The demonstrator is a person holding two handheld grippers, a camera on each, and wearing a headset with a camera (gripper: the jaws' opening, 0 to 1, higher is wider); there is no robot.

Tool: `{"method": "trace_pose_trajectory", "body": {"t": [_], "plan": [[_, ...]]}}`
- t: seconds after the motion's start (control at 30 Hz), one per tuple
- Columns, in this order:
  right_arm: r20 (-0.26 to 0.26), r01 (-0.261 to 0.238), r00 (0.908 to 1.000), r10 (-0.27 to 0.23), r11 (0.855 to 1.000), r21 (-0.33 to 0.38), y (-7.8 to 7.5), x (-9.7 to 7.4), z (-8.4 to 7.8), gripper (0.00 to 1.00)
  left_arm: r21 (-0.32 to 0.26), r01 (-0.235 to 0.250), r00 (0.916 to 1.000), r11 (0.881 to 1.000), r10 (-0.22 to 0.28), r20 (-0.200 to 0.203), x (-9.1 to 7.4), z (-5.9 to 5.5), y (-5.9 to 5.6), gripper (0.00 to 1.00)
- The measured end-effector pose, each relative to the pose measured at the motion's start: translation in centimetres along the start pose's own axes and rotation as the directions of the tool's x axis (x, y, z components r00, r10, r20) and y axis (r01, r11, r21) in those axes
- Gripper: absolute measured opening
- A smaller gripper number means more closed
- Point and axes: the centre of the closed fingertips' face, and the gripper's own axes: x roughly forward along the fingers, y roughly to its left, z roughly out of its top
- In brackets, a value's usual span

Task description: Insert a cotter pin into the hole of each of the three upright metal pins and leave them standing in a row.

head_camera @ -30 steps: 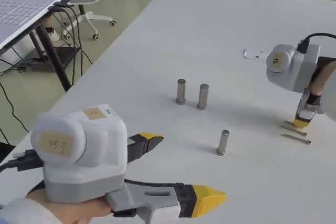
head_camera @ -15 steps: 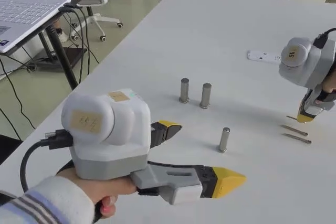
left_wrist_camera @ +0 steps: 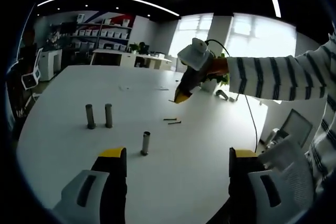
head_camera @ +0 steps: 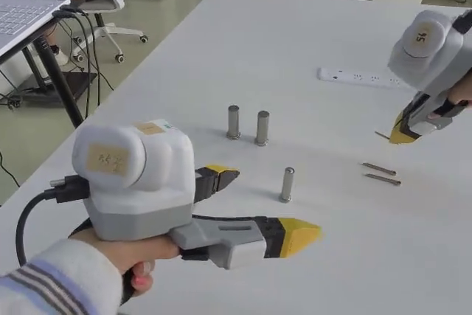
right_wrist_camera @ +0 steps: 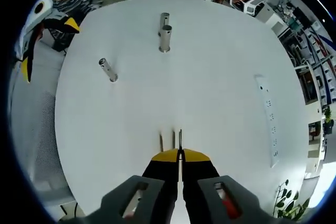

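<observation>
Right gripper [right_wrist_camera: 180, 156] — jaws closed on one cotter pin [right_wrist_camera: 180, 138], whose thin shaft projects straight ahead of the yellow tips. It is held at the right of the work, apparently lifted off the table [head_camera: 332, 27], just beyond the loose cotter pins [head_camera: 380, 174], two lying side by side. Left gripper [head_camera: 262, 204]: jaws spread wide, holding nothing, at the near left. Upright metal pins, three, all standing: a pair of upright pins [head_camera: 248, 125] close together at the far left, and a lone pin [head_camera: 287, 184] nearer and to the right, out of line with the pair. None shows a cotter fitted. Power strip [head_camera: 354, 77]: far right, well apart. Step in hand, as judged: carry the held cotter to a cross-hole, probably that of the lone pin, which stands closest to the right gripper. The holes are too small to make out, so first find which way the hole faces. Steady the pin low on its body with the left jaws, clear of the hole. Keep the cotter level and in line, then push slowly — a sideways shove would likely topple so slim a pin.
</observation>
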Motion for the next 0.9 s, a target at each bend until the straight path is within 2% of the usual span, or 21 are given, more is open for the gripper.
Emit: {"method": "trace_pose_trajectory", "body": {"t": [0.13, 0.27, 0.33, 0.37, 0.47, 0.57, 0.63, 0.7, 0.83, 0.87, 0.9], "plan": [[0.044, 0.021, 0.9988, -0.021, 1.0, -0.017, 0.3, -1.0, 0.1, 0.0, 0.006, 0.004, 1.0, 1.0, -0.004, -0.008, 0.0, -0.1, 0.0, 0.72], [0.077, 0.051, 0.9959, -0.047, 0.997, -0.053, 1.0, -1.8, 0.4, 0.0, -0.014, 0.007, 0.9999, 1.0, -0.007, 0.009, 0.0, 0.1, 0.0, 0.71], [0.107, 0.049, 0.9933, -0.044, 0.998, -0.049, 1.4, -2.1, 0.9, 0.0, -0.015, 0.006, 0.9999, 1.0, -0.006, 0.012, -0.1, 0.2, 0.0, 0.7], [0.161, 0.046, 0.9861, -0.04, 0.998, -0.034, 1.6, -2.3, 1.6, 0.0, -0.017, 0.007, 0.9999, 1.0, -0.007, 0.012, -0.1, 0.2, 0.0, 0.7], [0.196, 0.07, 0.9786, -0.061, 0.997, -0.042, 2.1, -3.2, 2.1, 0.0, -0.019, 0.021, 0.9997, 1.0, -0.021, 0.008, -0.2, 0.3, -0.1, 0.65], [0.261, 0.087, 0.9624, -0.076, 0.996, -0.03, 2.9, -4.2, 3.0, 0.0, -0.014, 0.032, 0.9995, 0.999, -0.032, 0.001, -0.2, 0.4, 0.0, 0.64], [0.277, 0.116, 0.9555, -0.101, 0.992, -0.038, 3.4, -4.6, 3.1, 0.0, -0.016, 0.032, 0.9995, 0.999, -0.032, 0.001, -0.2, 0.6, 0.3, 0.64], [0.298, 0.122, 0.9488, -0.105, 0.992, -0.037, 3.9, -4.8, 3.3, 0.0, -0.031, 0.032, 0.9995, 0.999, -0.032, 0.006, -0.1, 0.7, 0.6, 0.65], [0.332, 0.163, 0.9332, -0.138, 0.985, -0.048, 4.5, -5.6, 3.9, 0.0, -0.045, 0.045, 0.999, 0.998, -0.044, 0.009, 0.1, 0.7, 0.7, 0.65], [0.348, 0.167, 0.9266, -0.143, 0.985, -0.041, 5.0, -6.0, 4.2, 0.0, -0.058, 0.053, 0.9985, 0.997, -0.052, 0.016, 0.1, 0.9, 0.7, 0.64], [0.357, 0.156, 0.9245, -0.134, 0.987, -0.033, 5.5, -6.2, 4.3, 0.0, -0.064, 0.054, 0.9984, 0.996, -0.053, 0.021, 0.1, 1.0, 0.8, 0.64]]}}
